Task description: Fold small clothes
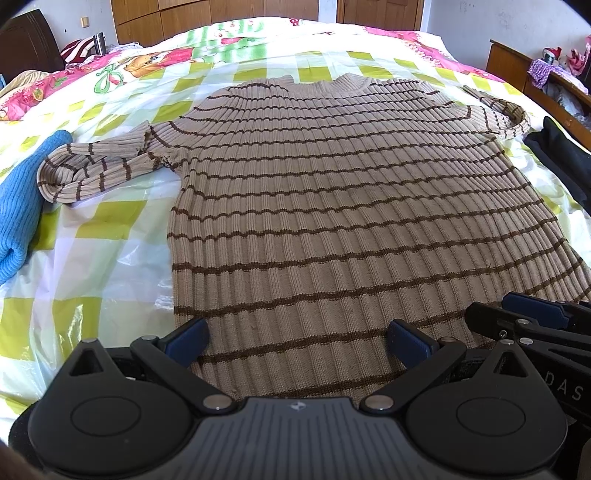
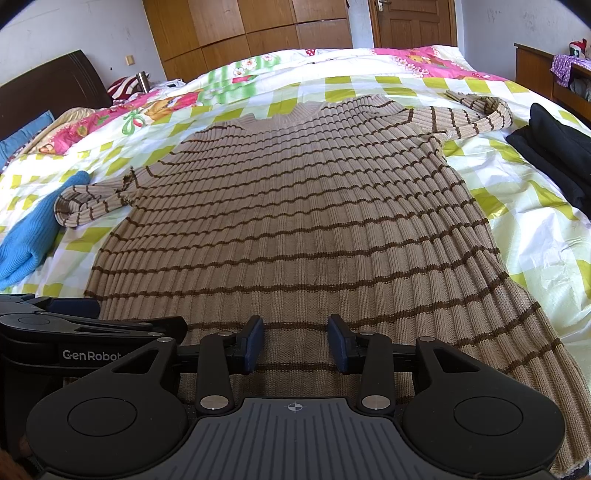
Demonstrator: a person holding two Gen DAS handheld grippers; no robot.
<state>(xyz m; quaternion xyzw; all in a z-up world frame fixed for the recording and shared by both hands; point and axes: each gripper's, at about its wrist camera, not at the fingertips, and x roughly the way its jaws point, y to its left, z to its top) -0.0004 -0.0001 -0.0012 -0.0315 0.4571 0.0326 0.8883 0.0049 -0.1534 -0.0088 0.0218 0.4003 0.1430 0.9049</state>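
You have a green-checked plastic sheet (image 1: 110, 254) spread over a pink cartoon-print quilt (image 2: 424, 59). Behind the bed stand wooden wardrobe doors (image 2: 258, 29), with a dark headboard (image 2: 48, 85) at your left.

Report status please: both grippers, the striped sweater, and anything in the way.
Left gripper open, right gripper open, both over the hem. Striped sweater flat on the bed, unfolded. Blue knit touches one sleeve; black clothes beside the other.

Both wrist views look steeply down, close over one striped sweater (image 1: 332, 206).
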